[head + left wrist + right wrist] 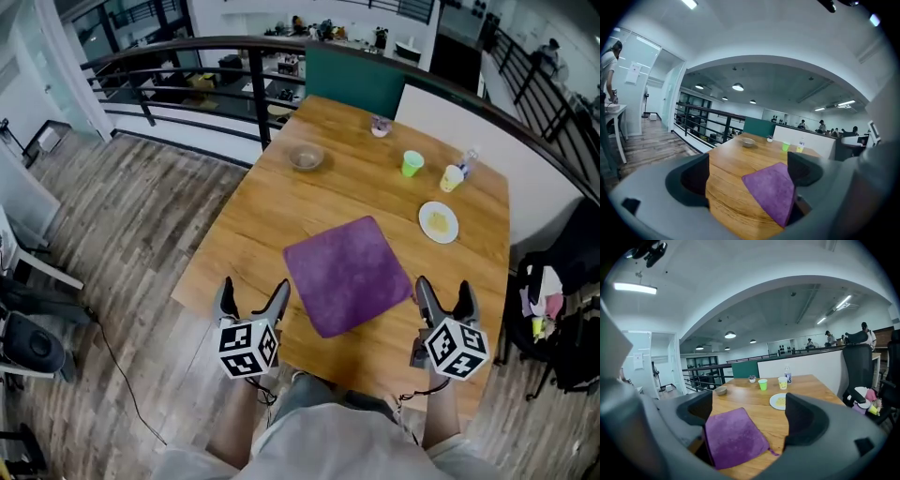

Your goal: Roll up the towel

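A purple towel [348,274] lies flat and unrolled on the wooden table [262,220], turned like a diamond near the front edge. In the left gripper view the towel [773,190] sits ahead and to the right; in the right gripper view the towel [732,437] sits ahead and to the left. My left gripper [251,303] hovers open at the towel's near left corner, apart from the cloth. My right gripper [444,298] stands open just off the towel's right corner. Nothing is between either pair of jaws.
Farther back on the table stand a small bowl [306,157], a green cup [412,164], a yellow cup [452,178], a bottle [468,161] and a white plate [438,222]. A black railing [187,56] runs behind; a bag-laden chair [562,309] stands right.
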The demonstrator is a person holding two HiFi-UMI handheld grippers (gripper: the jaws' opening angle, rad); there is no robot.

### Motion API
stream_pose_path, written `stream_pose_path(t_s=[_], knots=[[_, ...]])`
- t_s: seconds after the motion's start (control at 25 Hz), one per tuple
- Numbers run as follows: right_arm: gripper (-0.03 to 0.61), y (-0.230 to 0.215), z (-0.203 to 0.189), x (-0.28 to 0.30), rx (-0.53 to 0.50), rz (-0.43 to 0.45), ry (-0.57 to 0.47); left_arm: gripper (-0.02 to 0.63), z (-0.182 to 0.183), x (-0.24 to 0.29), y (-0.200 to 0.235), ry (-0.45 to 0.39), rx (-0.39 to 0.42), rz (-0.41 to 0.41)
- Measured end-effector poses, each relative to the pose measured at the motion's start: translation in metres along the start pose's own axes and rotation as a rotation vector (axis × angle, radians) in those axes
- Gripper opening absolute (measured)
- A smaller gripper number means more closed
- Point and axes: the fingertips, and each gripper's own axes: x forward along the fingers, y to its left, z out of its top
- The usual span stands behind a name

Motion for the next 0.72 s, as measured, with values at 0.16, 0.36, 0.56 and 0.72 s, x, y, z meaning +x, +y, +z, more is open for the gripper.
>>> stream_pose_path(t_s=[0.16, 0.36, 0.56, 0.72], knots=[[0.488, -0.004, 0.000, 0.016, 0.000, -0.006, 0.011, 0.528, -0.004, 0.014, 0.000, 0.016, 0.006, -0.016], [0.487, -0.009, 0.014, 0.027, -0.033, 0.023, 0.000, 0.528, -0.009, 0.017, -0.004, 0.031, 0.014, -0.011], [0.483, -0.023, 0.024, 0.029, -0.016, 0.060, 0.008, 0.528, -0.018, 0.019, -0.011, 0.046, 0.011, 0.000], [0.477, -0.028, 0.033, 0.029, -0.062, 0.099, 0.027, 0.528, -0.024, 0.015, -0.014, 0.062, 0.002, 0.001]])
